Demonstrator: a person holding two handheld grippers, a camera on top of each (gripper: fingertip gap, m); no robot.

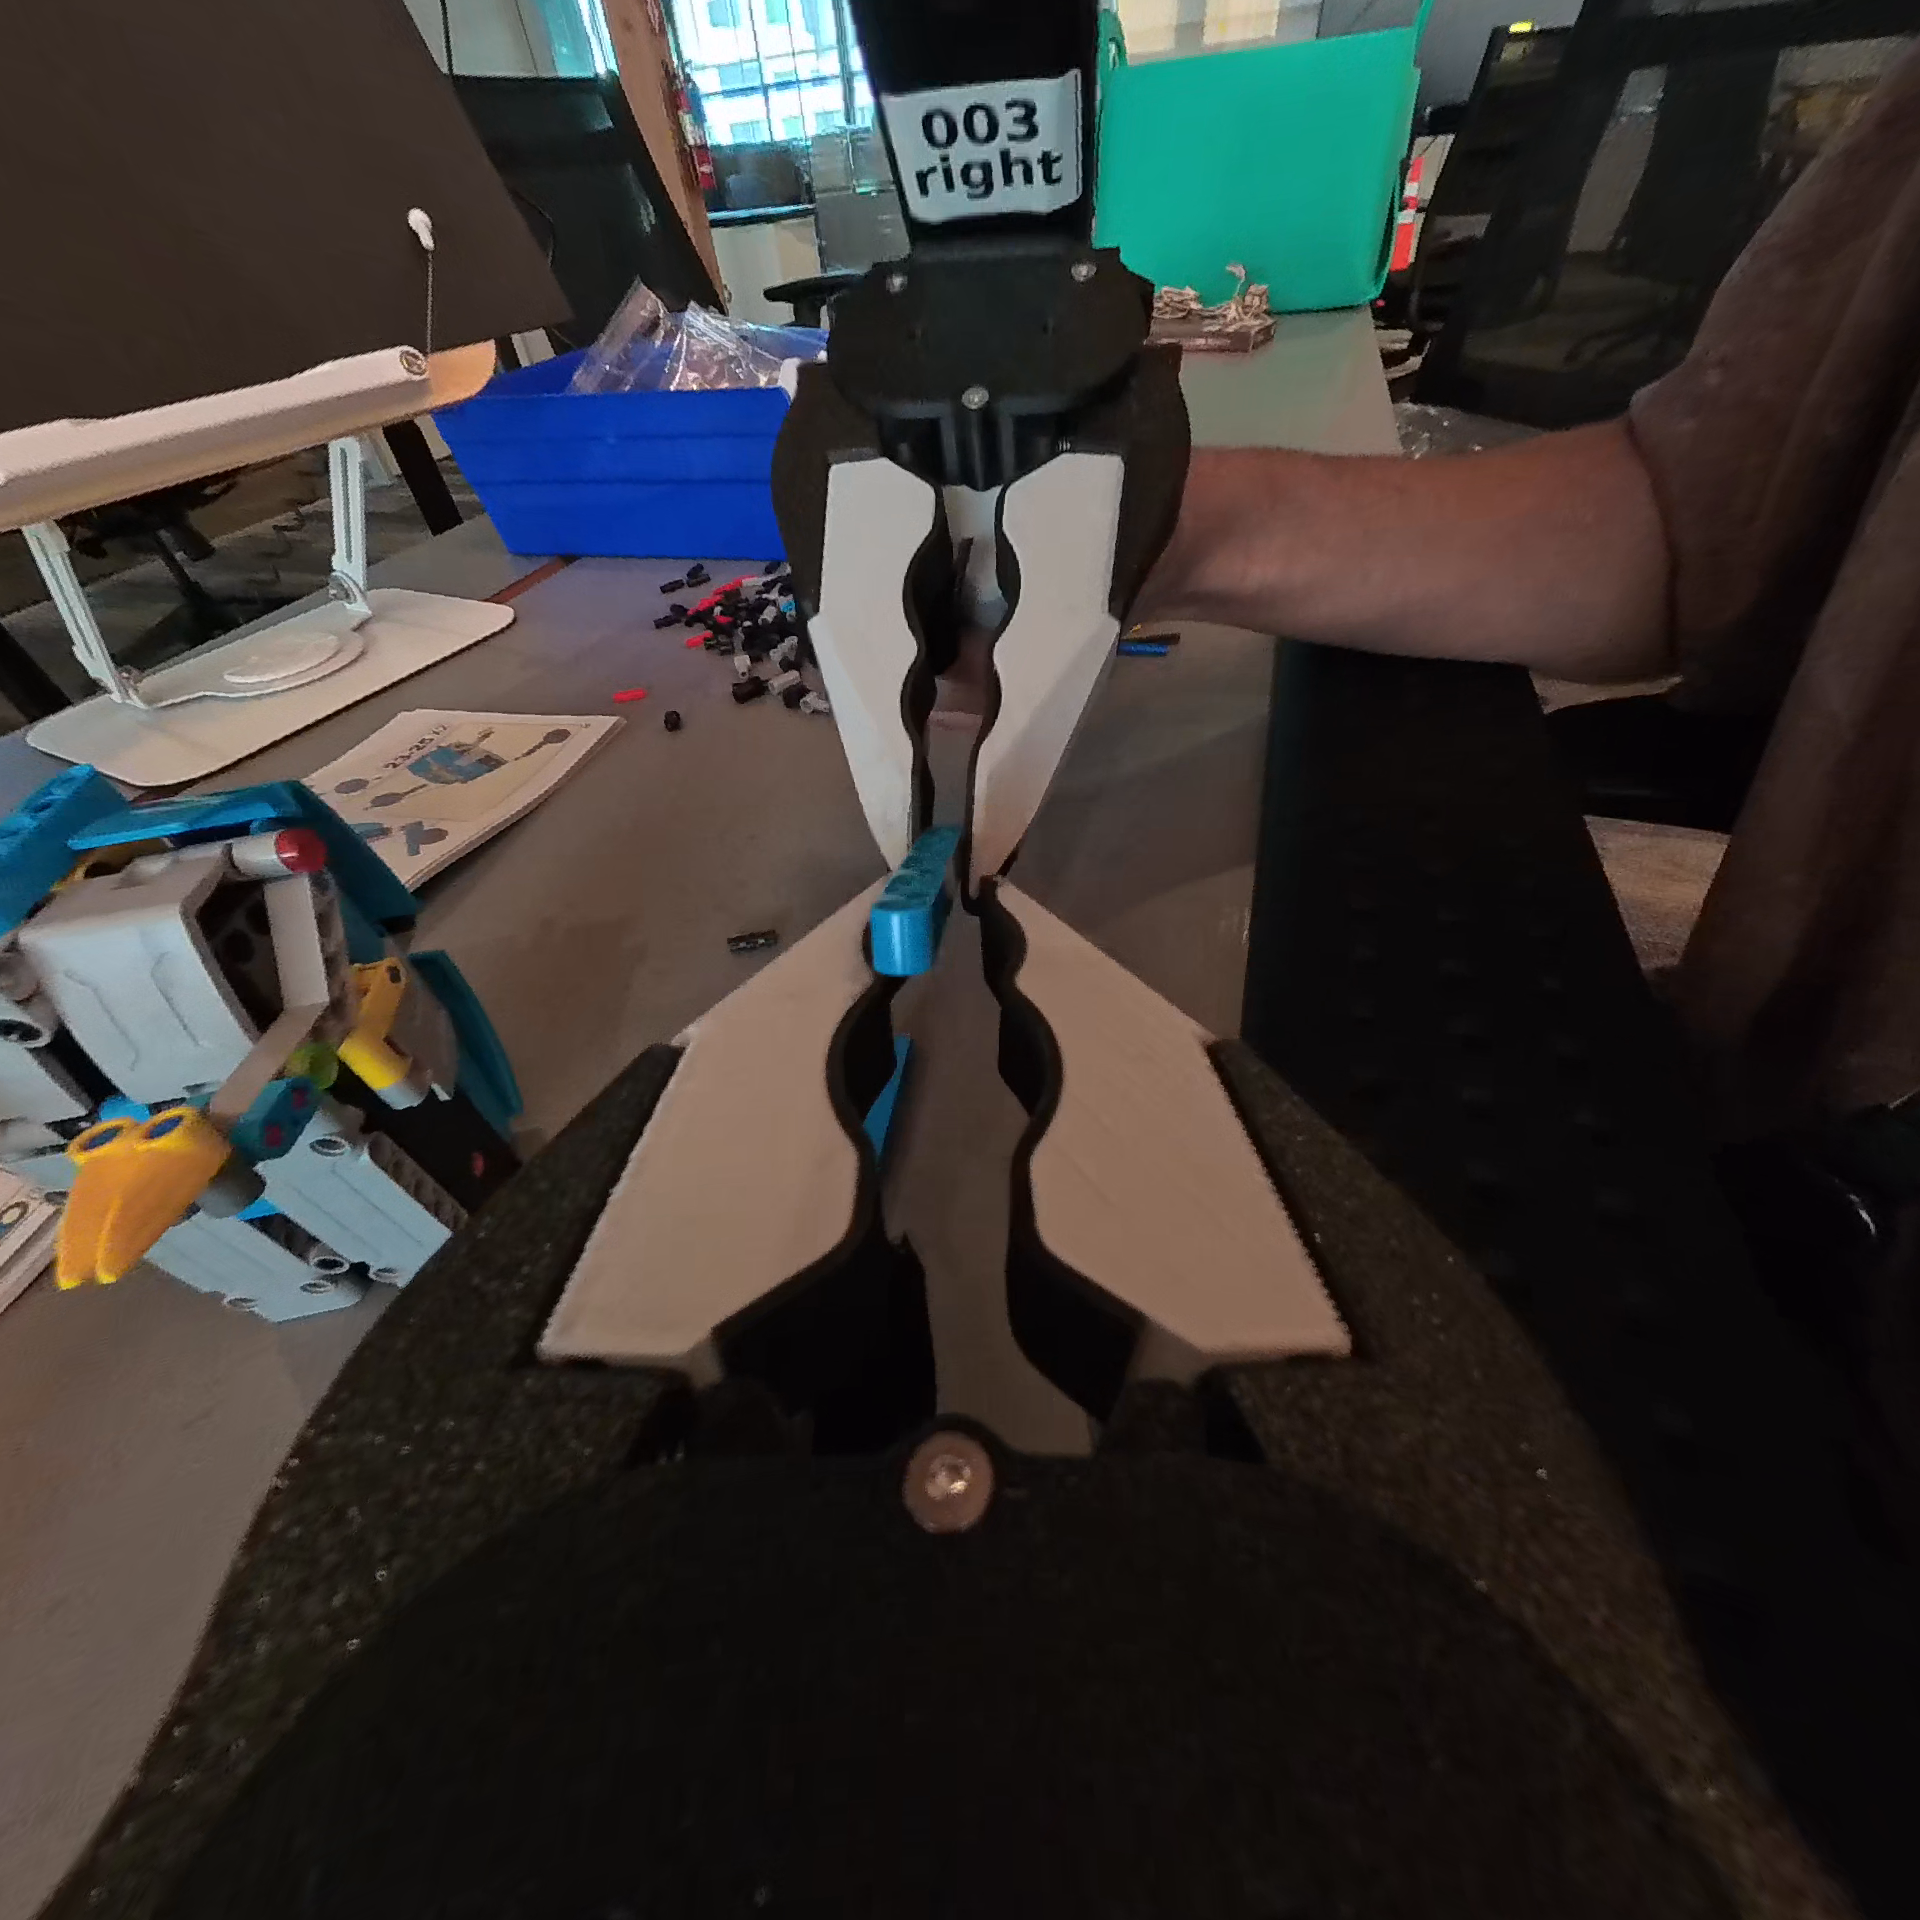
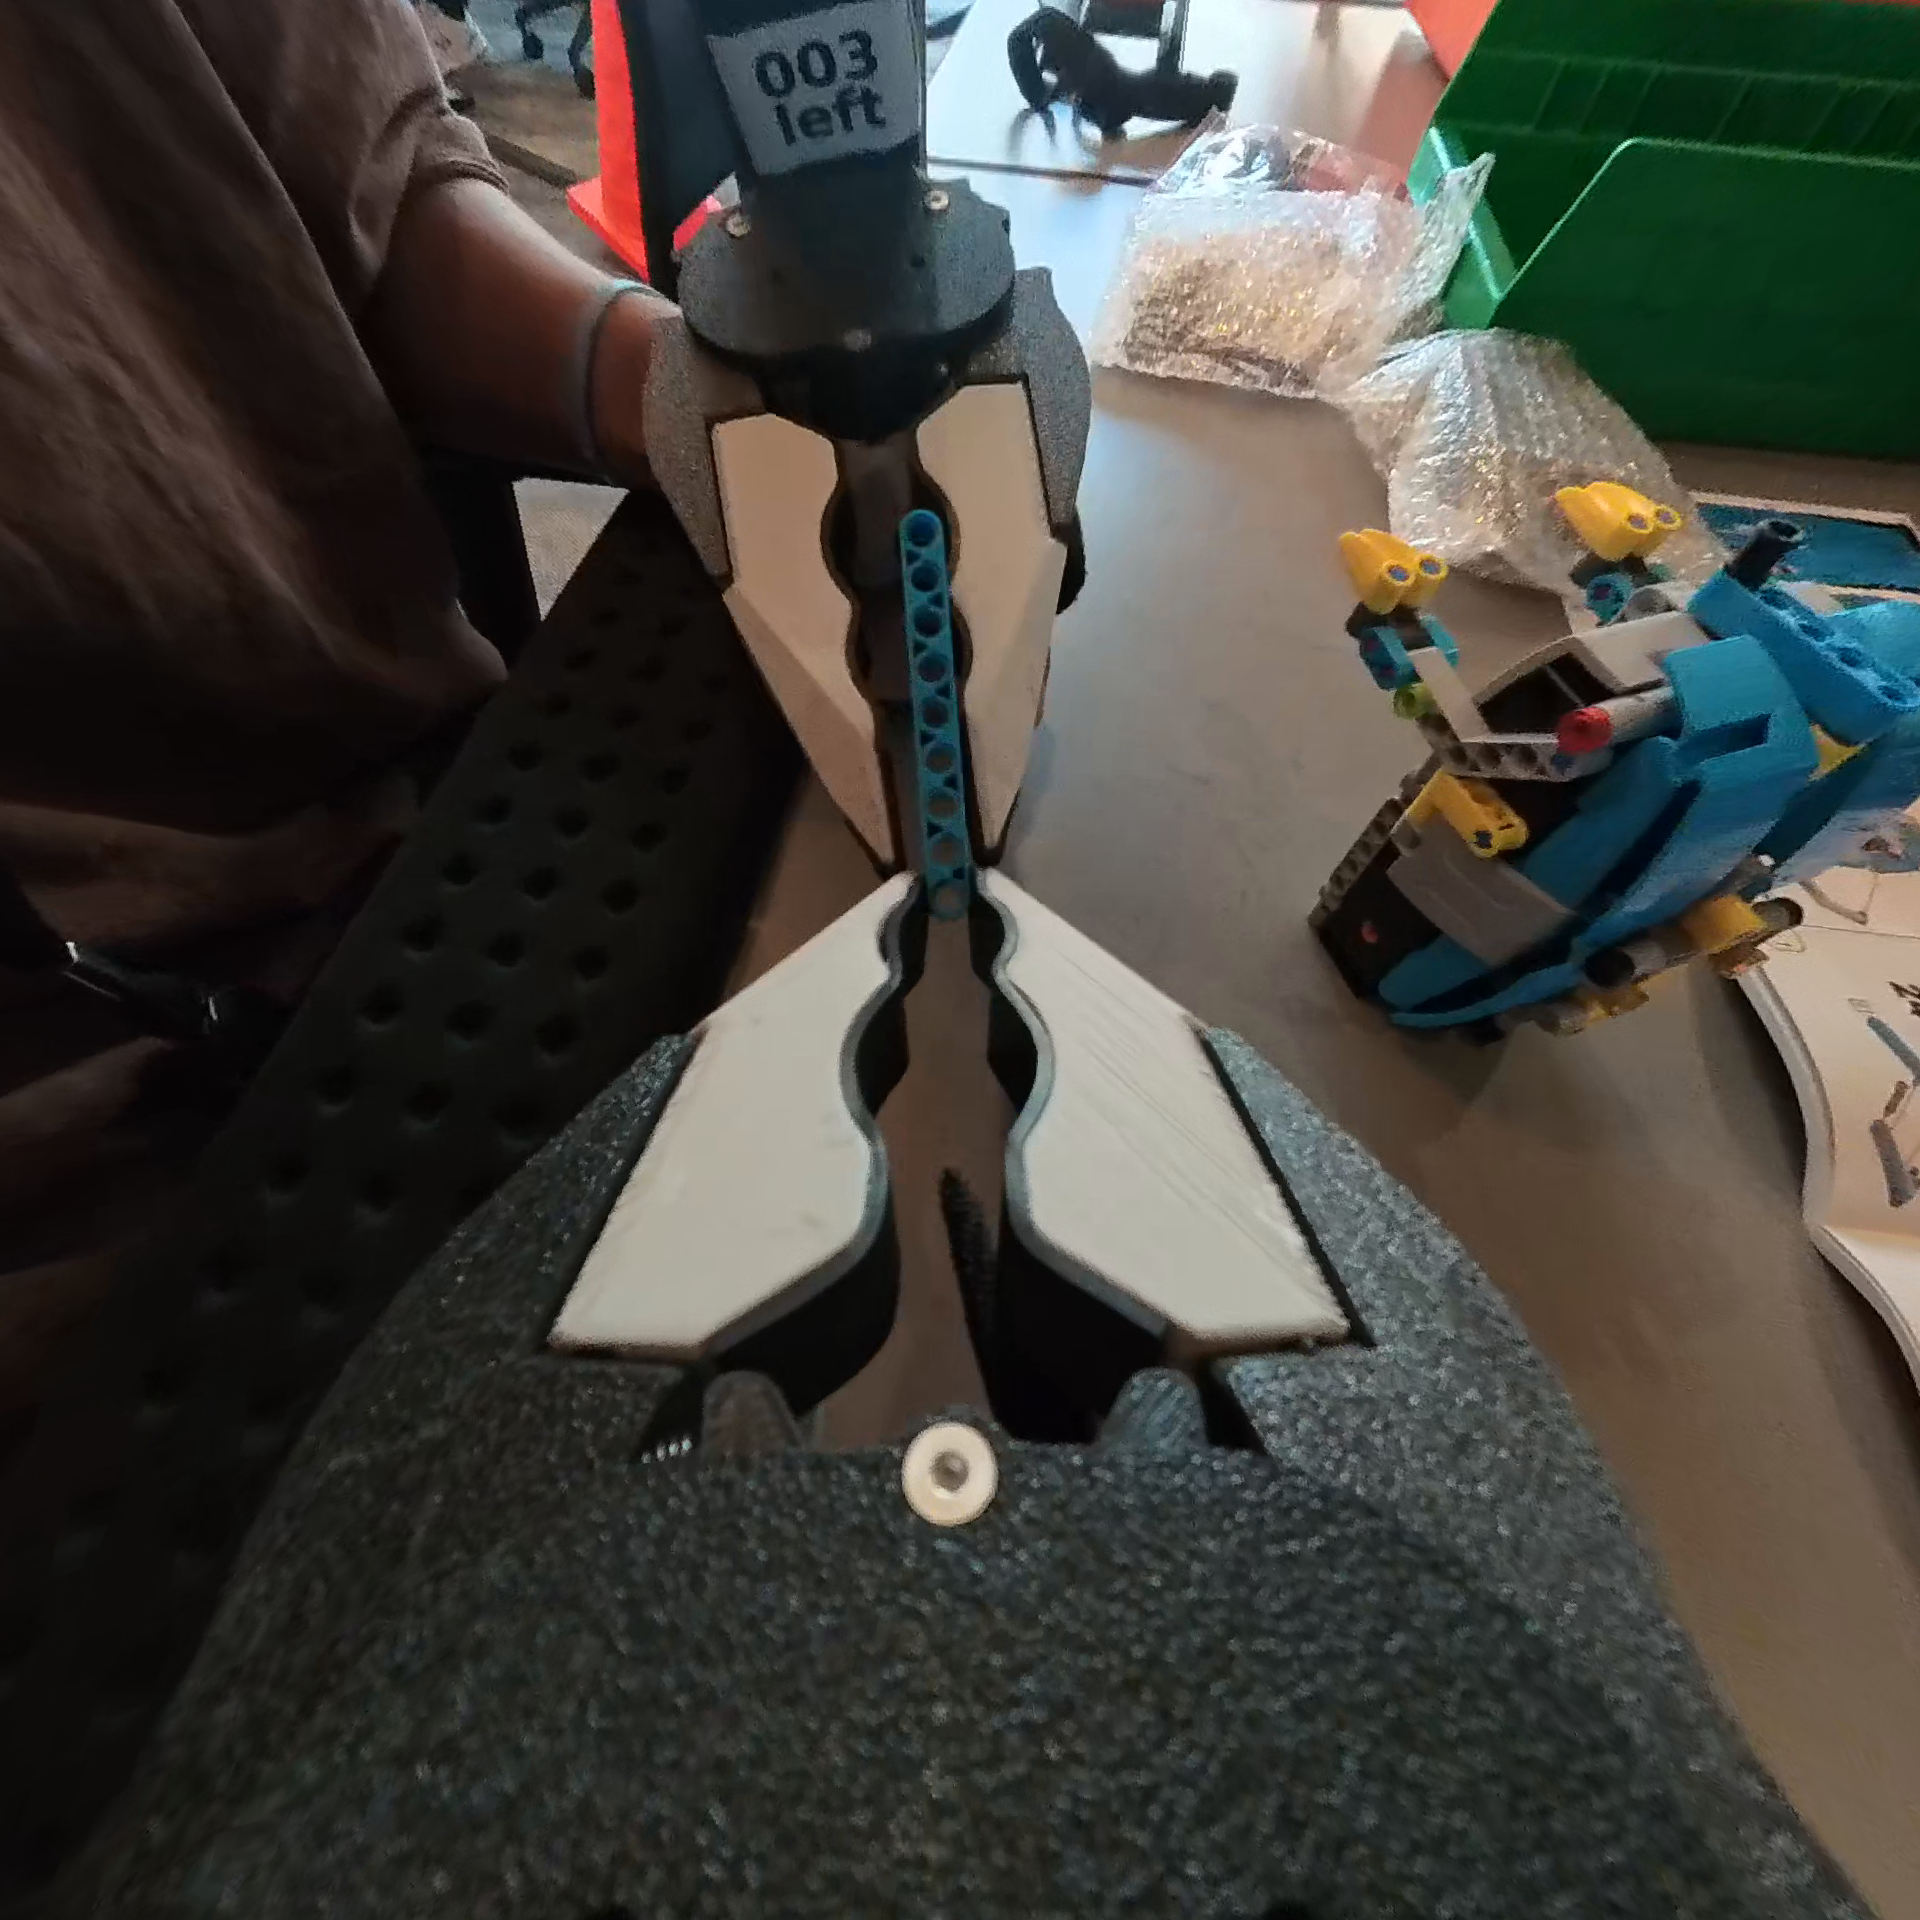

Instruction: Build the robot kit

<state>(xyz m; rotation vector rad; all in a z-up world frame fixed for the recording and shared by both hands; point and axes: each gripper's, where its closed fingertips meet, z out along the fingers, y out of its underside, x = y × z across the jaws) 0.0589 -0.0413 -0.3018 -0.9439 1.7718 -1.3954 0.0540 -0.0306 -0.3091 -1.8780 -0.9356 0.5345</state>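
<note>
A long blue beam with holes [image 2: 935, 707] is held in the air between both grippers, which meet tip to tip above the grey table [image 2: 1195, 727]. My left gripper [image 1: 935, 920] is shut on the beam [image 1: 914, 904], which runs back between its fingers. My right gripper [image 2: 945, 899] is shut on the beam's near end. Each gripper shows in the other's view: the right one [image 1: 951, 852] comes down from above, and the left one [image 2: 940, 847] faces me. A person's forearm [image 1: 1403, 540] is behind the right gripper.
A blue, white and yellow brick-built model [image 1: 208, 1039] [image 2: 1621, 831] stands on the table beside an instruction booklet [image 1: 468, 779] [image 2: 1849, 1143]. Loose small parts [image 1: 748, 623] lie before a blue bin [image 1: 623, 468]. Nearby are a white stand [image 1: 260, 665], bubble wrap [image 2: 1247, 270], a green bin [image 2: 1714, 260] and a black perforated chair [image 2: 499, 935]. The tips of both grippers are at nearly the same place.
</note>
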